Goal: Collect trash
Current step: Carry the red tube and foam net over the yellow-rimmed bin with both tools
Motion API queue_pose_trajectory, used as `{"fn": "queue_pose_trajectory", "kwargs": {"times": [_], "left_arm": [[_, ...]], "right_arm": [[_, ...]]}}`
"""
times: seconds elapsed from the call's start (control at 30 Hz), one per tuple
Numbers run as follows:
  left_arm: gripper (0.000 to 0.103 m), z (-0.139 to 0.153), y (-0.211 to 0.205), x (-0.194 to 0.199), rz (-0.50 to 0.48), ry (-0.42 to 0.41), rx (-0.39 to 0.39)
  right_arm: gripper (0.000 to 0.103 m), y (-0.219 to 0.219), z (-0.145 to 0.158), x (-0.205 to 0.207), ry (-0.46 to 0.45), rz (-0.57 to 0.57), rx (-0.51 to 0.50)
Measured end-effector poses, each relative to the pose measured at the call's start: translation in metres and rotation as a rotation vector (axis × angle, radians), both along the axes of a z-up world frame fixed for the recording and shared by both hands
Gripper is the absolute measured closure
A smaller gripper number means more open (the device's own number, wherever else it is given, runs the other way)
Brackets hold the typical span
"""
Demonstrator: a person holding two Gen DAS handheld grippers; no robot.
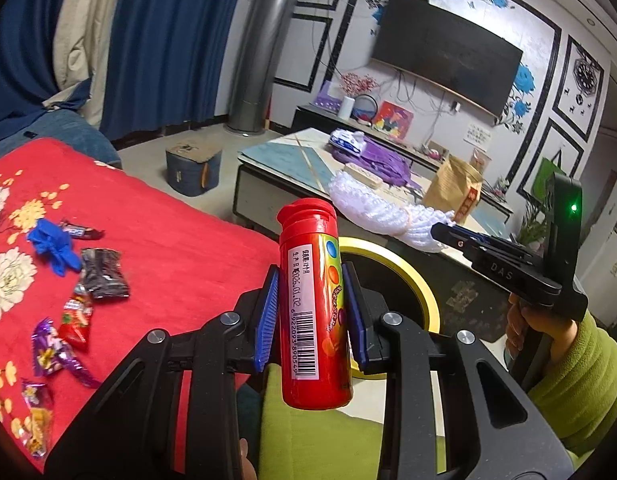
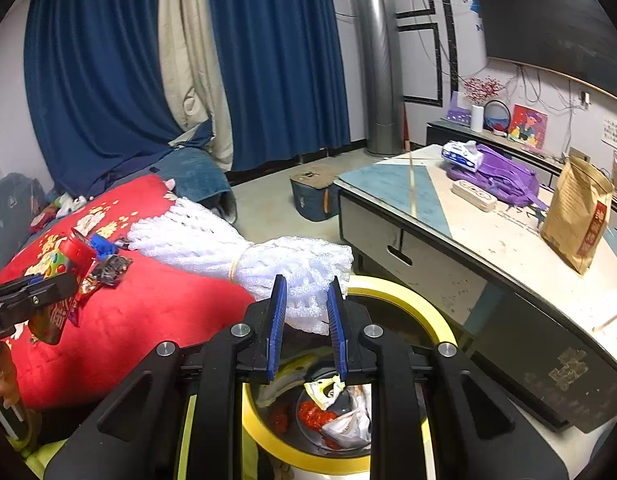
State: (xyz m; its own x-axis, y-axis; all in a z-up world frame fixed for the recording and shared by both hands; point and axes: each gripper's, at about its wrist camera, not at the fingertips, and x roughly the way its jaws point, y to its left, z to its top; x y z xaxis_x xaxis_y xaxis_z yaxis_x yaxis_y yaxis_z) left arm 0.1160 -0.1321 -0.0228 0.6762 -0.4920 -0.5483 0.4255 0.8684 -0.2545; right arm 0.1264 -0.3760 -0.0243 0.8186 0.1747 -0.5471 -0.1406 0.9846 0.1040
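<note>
**Inspector A:** Left gripper (image 1: 312, 312): blue pads clamped on an upright red candy tube (image 1: 314, 304), off the red floral blanket's (image 1: 156, 248) edge and in front of the yellow-rimmed trash bin (image 2: 424, 304). Right gripper (image 2: 307, 322): jaws closed onto the end of a white foam-net bundle (image 2: 236, 252) held above the bin's open mouth.

**Inspector B:** Clearances?

**Inspector A:** The bin sits in a narrow gap between the blanket edge and the coffee table (image 2: 488, 248); wrappers lie inside it. Open floor lies beyond, near a blue stool (image 1: 193, 168).

**Inspector B:** Remaining litter? Markings?

**Inspector A:** A blue glove (image 1: 54, 246) and candy wrappers (image 1: 74, 324) lie on the blanket. The tube label shows a barcode, partly legible as "6922093890549". The right gripper's body, in the left wrist view, reads "DAS".
</note>
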Motion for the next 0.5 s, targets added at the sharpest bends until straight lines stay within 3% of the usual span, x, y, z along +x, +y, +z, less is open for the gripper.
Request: {"fn": "queue_pose_trajectory", "kwargs": {"times": [0.5], "left_arm": [[0.079, -0.022, -0.052, 0.013, -0.135, 0.033, 0.061]], "right_arm": [[0.083, -0.032, -0.023, 0.001, 0.037, -0.095, -0.001]]}}
